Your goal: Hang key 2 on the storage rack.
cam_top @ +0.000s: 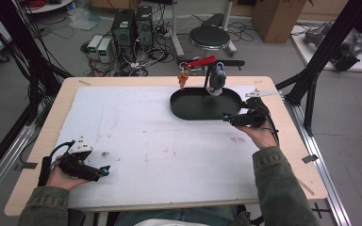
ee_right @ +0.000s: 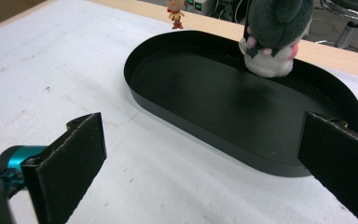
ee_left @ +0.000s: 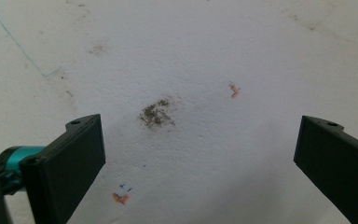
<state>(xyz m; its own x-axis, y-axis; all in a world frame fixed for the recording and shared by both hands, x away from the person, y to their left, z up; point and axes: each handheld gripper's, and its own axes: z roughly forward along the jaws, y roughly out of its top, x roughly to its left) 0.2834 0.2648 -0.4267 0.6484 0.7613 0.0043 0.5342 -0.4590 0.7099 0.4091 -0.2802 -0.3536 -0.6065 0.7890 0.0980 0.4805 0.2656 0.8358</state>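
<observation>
A black oval tray lies at the far middle of the white table cover. A grey and white plush toy hangs over the tray's far side from a stand with a red arm. A small orange figure dangles beside it, past the tray's rim. My right gripper is open, just off the tray's near right rim, with nothing between its jaws. My left gripper is open over bare cover at the near left, above a dark smudge.
The white cover spreads over a wooden table. Small orange and blue marks dot the cover. Beyond the far edge stand computer boxes, a black stool and black frame struts.
</observation>
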